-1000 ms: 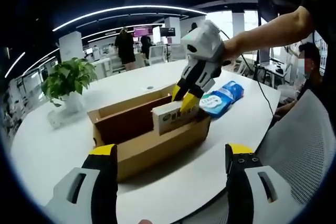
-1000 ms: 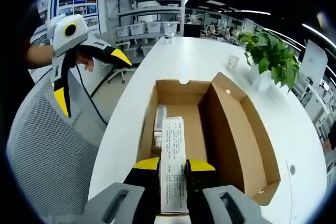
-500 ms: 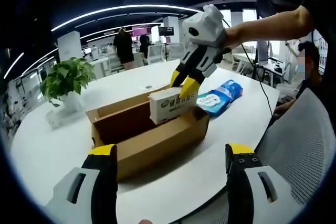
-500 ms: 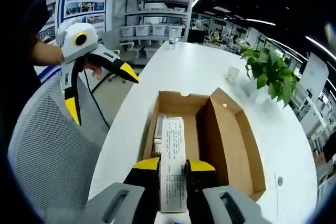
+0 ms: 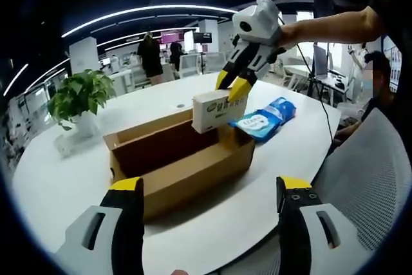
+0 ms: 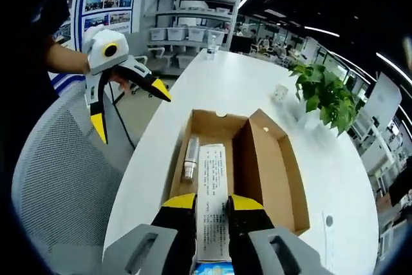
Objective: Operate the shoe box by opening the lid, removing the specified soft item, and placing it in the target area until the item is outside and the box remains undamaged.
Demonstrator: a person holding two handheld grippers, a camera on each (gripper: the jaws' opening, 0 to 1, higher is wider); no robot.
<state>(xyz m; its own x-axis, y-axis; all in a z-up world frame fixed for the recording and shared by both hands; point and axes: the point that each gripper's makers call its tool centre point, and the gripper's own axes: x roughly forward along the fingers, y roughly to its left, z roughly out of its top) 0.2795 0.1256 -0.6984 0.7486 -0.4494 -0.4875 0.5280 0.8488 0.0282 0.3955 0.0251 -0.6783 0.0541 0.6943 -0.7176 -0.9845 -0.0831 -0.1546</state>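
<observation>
Gripping a white pack (image 6: 212,188) above the open box (image 5: 177,159), right gripper (image 5: 232,85); left gripper (image 5: 205,185) spread wide, empty.

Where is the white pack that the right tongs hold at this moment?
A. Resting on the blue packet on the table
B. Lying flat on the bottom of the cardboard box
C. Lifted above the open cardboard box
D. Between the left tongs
C: in the left gripper view the right tongs are shut on the white pack, which hangs clear above the open cardboard box, apart from the blue packet.
</observation>
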